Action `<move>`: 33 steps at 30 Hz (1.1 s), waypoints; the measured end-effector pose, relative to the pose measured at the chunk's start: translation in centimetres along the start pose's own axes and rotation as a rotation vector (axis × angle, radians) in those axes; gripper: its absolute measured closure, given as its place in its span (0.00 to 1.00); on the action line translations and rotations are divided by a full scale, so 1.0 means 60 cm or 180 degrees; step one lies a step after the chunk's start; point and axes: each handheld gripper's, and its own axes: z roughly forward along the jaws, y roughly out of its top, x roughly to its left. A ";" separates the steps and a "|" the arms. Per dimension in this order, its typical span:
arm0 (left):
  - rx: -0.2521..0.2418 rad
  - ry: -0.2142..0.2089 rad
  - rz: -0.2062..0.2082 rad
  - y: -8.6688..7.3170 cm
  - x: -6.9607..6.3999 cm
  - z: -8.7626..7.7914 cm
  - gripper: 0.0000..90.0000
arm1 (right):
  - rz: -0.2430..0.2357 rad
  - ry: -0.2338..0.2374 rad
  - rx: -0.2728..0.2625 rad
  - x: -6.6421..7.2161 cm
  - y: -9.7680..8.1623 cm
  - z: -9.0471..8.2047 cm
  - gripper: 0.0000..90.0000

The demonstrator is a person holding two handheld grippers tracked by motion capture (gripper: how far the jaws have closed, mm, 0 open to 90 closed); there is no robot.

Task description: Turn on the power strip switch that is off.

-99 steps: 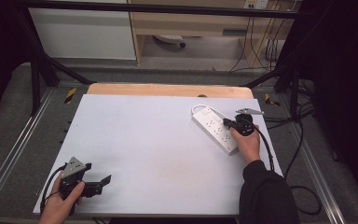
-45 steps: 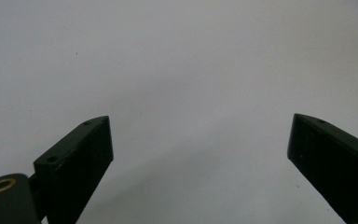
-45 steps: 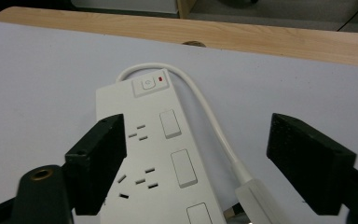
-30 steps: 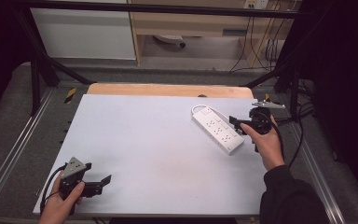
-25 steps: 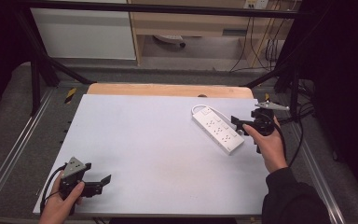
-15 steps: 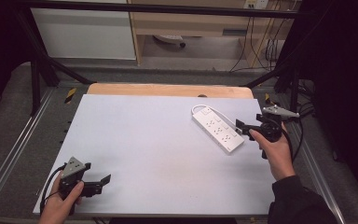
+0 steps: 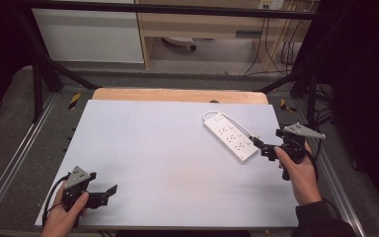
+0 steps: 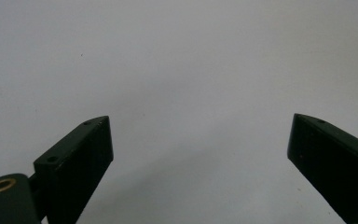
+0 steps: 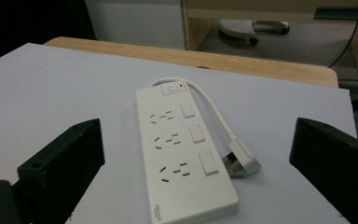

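A white power strip with three sockets and three switches lies flat on the white table top, at its right side. Its white cable loops from the far end back to a plug lying beside it. My right gripper is held at the table's right edge, just off the strip's near end and apart from it. It is open with nothing between the jaws, and the strip lies ahead of it. My left gripper rests at the near left corner, open over bare table.
A strip of wooden table shows beyond the white top. Metal rails run along both sides. A white cabinet, a wooden shelf unit and hanging cables stand behind the table.
My right gripper has drawn back from the power strip's near end toward the table's right edge. The strip and my left gripper have stayed put.
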 end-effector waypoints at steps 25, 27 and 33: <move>0.0014 0.0011 -0.0007 -0.001 0.000 0.000 0.08 | -0.0098 0.0046 0.0021 0.009 -0.120 -0.030 0.06; 0.0016 0.0012 -0.0005 -0.001 0.000 0.000 0.07 | -0.0119 0.0055 0.0058 0.011 -0.128 -0.028 0.06; 0.0007 0.0006 -0.0007 0.000 0.000 0.000 0.07 | -0.0086 0.0077 0.0247 0.015 -0.154 -0.023 0.05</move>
